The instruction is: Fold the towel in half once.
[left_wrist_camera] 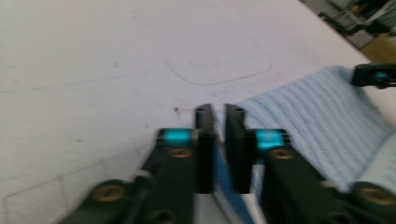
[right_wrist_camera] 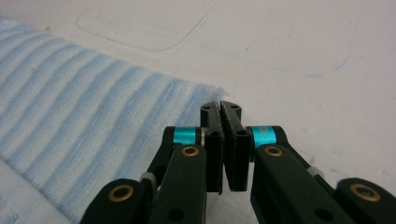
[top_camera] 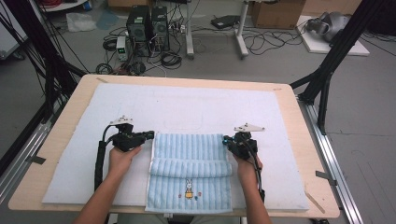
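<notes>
Folding the towel: I had left gripper parted a crack astride its far corner, right gripper clenched on the other; next, release.

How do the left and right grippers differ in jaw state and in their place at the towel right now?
The left gripper shows a narrow gap between its fingers, with blue cloth in it; the right gripper has its fingers pressed together at the tips. In the high view the left one sits at the far left corner of the towel, the right one at the far right corner. Both lie low on the white mat, pointing inward at the towel's far edge.
</notes>
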{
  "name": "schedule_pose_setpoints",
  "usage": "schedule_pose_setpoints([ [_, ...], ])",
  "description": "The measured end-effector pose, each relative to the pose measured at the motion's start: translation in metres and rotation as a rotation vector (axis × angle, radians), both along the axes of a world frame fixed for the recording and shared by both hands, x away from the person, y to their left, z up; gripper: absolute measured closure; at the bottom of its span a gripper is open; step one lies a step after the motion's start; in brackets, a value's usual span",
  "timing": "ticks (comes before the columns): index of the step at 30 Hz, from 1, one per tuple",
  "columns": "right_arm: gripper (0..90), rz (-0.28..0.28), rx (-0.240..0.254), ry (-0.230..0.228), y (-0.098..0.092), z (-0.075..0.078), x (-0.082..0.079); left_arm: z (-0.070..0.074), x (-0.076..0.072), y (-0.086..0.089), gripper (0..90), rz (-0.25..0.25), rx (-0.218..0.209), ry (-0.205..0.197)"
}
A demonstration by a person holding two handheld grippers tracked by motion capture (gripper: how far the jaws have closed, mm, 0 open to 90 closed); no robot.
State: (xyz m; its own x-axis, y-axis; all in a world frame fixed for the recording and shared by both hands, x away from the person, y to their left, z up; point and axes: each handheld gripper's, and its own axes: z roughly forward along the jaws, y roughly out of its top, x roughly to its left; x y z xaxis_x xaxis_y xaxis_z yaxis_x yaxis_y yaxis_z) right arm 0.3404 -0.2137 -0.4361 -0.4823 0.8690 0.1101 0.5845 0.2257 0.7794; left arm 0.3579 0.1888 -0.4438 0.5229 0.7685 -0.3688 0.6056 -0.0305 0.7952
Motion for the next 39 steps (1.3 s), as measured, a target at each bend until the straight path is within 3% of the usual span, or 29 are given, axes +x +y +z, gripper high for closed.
schedule_pose_setpoints([
  [1, 77.5, 0.003, -0.012, -0.003, 0.000, 0.000, -0.001, 0.000, 0.000, 0.001, 64.4, 0.012, 0.009, 0.006],
  [2, 68.1, -0.010, -0.012, -0.006, 0.000, 0.001, -0.002, 0.000, 0.000, 0.002, 57.2, 0.016, 0.004, 0.000],
  [5, 58.1, -0.042, 0.023, -0.043, -0.005, 0.006, -0.003, 0.002, 0.000, 0.002, 45.6, 0.024, 0.012, -0.042],
  [7, 51.0, -0.043, 0.031, -0.031, -0.007, 0.006, 0.000, -0.001, 0.003, -0.001, 41.7, 0.018, 0.023, -0.042],
  [11, 45.9, -0.018, -0.008, 0.052, -0.001, -0.007, 0.010, -0.010, 0.006, -0.011, 41.4, -0.017, 0.083, -0.003],
  [13, 45.1, -0.012, -0.022, 0.076, 0.002, -0.010, 0.012, -0.009, 0.005, -0.014, 42.7, -0.038, 0.106, -0.018],
  [14, 45.8, -0.014, -0.033, 0.070, 0.004, -0.010, 0.011, -0.009, 0.004, -0.016, 46.2, -0.066, 0.114, -0.029],
  [16, 51.7, 0.003, -0.090, 0.050, 0.008, -0.010, 0.009, -0.008, 0.002, -0.020, 64.8, -0.102, 0.158, -0.047],
  [18, 61.0, 0.025, -0.087, 0.049, 0.010, -0.010, 0.007, -0.009, 0.001, -0.025, 77.6, -0.117, 0.192, -0.057],
  [20, 73.3, 0.048, -0.065, 0.050, 0.010, -0.010, 0.005, -0.008, 0.001, -0.025, 84.8, -0.125, 0.203, -0.051],
  [21, 81.2, 0.060, -0.038, 0.063, 0.010, -0.011, 0.004, -0.009, 0.002, -0.024, 85.7, -0.124, 0.198, -0.047],
  [23, 85.4, 0.074, 0.006, 0.077, 0.007, -0.012, 0.004, -0.008, 0.003, -0.024, 86.9, -0.127, 0.193, -0.040],
  [25, 86.3, 0.095, 0.005, 0.071, 0.006, -0.013, 0.005, -0.007, 0.006, -0.024, 87.3, -0.122, 0.187, -0.028],
  [28, 86.8, 0.090, -0.034, 0.031, 0.008, -0.010, 0.006, -0.004, 0.016, -0.025, 87.3, -0.101, 0.183, -0.018],
  [32, 86.8, 0.060, -0.022, -0.007, 0.005, -0.008, 0.016, 0.000, 0.033, -0.025, 87.3, -0.078, 0.157, -0.022],
  [35, 86.7, 0.041, -0.028, -0.024, 0.004, -0.005, 0.029, 0.004, 0.047, -0.026, 87.3, -0.080, 0.169, -0.058],
  [39, 86.6, 0.018, -0.028, -0.056, 0.005, 0.002, 0.046, 0.008, 0.063, -0.024, 87.2, -0.080, 0.126, -0.115],
])
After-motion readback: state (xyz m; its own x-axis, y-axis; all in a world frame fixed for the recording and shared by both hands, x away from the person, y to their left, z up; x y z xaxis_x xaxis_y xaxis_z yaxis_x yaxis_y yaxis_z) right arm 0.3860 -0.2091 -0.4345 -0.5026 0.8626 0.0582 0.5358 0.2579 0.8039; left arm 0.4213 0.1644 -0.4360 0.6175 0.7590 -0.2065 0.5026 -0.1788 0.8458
